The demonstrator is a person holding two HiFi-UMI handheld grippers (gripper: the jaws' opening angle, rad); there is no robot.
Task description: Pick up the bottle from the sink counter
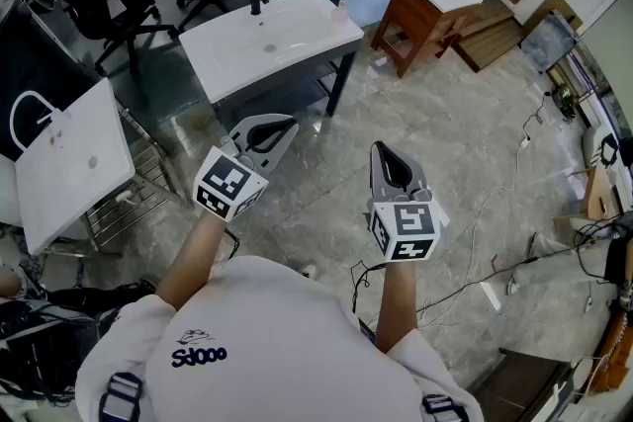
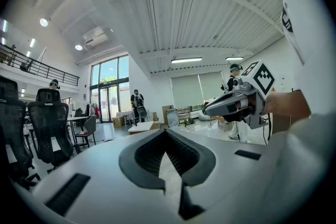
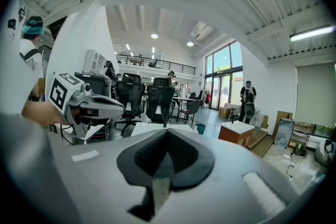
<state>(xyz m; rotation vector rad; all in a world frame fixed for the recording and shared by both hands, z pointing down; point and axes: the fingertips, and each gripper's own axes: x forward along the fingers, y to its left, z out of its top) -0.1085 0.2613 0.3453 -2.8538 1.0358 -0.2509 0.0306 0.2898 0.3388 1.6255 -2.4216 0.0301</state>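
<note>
1. Two handheld grippers hang level, on the near side of the white rectangular sink worktop (image 1: 227, 54) and well apart from it. They look poised for an approach that has not begun.
2. Left gripper (image 1: 277, 131): jaws pressed together, nothing between them.
3. The small pale bottle (image 1: 341, 8) stands untouched at the worktop's right end.
4. Right gripper (image 1: 388, 163): jaws likewise closed and empty, so they must open before any grasp.

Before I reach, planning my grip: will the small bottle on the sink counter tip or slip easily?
The bottle looks small and narrow, so it is probably light and tippy. It stands near the sink counter corner, so a nudge might knock it off. It is too distant to judge slipperiness.
</note>
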